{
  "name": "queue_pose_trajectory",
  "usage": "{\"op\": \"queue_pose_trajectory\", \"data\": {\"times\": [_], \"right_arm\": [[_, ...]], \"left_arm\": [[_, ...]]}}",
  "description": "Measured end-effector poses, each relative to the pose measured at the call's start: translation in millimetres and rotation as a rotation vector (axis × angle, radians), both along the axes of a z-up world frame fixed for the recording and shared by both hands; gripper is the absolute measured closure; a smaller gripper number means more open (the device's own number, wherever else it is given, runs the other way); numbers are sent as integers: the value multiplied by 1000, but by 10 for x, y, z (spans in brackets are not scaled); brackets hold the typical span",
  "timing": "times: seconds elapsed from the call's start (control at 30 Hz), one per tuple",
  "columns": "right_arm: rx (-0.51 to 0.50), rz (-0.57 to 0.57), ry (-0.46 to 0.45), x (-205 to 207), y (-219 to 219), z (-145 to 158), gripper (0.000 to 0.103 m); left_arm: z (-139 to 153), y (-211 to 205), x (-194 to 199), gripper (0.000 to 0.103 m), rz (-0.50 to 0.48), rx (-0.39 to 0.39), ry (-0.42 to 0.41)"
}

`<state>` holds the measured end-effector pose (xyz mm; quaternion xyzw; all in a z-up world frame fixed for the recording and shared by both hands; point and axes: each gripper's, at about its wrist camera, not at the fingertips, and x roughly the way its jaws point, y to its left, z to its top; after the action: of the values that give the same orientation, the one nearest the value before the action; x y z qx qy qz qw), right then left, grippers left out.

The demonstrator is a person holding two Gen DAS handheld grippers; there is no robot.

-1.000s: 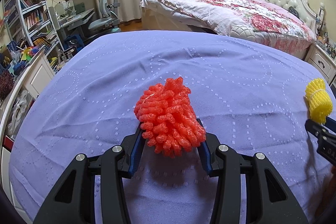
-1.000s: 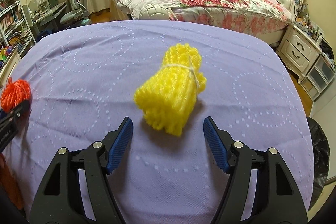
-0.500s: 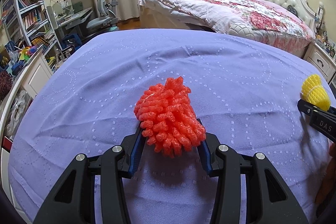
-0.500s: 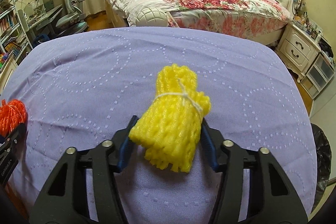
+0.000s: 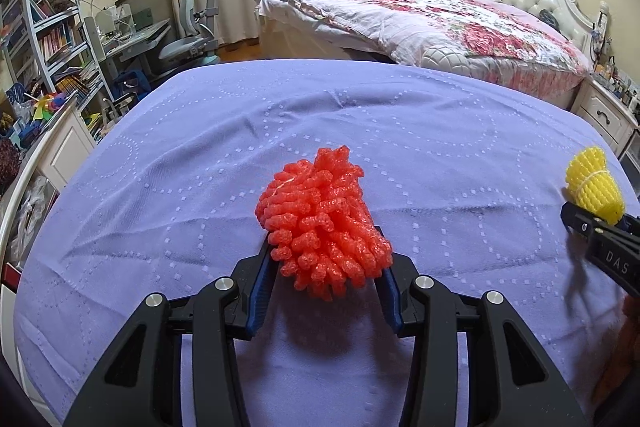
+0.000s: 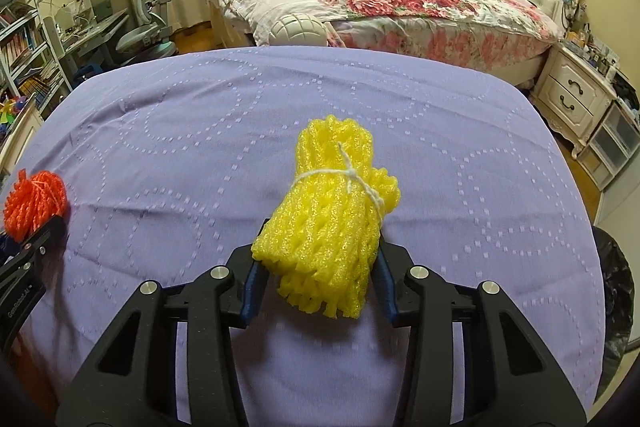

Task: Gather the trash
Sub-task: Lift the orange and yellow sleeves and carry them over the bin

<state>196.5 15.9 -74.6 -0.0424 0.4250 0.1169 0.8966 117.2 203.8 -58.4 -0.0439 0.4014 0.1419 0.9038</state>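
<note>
The left gripper (image 5: 326, 281), black-framed with blue pads, is angled steeply downward, and its jaws are clamped at 9 and 3 o'clock on the sides of a red-orange foam-net bundle (image 5: 322, 225). The right gripper (image 6: 318, 277), of the same build and similarly pitched down, is seen closing, its pads pressed against the flanks of a yellow foam-net bundle tied with white string (image 6: 330, 211). From each wrist view the other gripper is seen at the frame's edge, the right one at 3 o'clock and the left one at 9 o'clock.

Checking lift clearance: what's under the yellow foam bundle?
Only the purple cloth shows around the yellow foam bundle; the closing right gripper pinches it. The patch directly beneath is hidden.
</note>
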Motion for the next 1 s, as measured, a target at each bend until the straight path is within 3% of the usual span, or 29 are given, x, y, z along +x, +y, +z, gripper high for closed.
{"op": "queue_pose_trajectory", "data": {"times": [0.5,0.93,1.0], "right_arm": [[21,30,-10,-527,-269,5,60],[47,-11,-57,-848,-684,137,60],[53,-28,-70,-904,-788,161,60]], "left_arm": [[24,-498,-259,59,-89,-19,-20],[64,-998,-441,59,-170,-42,-42],[83,-1073,-458,65,-184,-47,-48]]}}
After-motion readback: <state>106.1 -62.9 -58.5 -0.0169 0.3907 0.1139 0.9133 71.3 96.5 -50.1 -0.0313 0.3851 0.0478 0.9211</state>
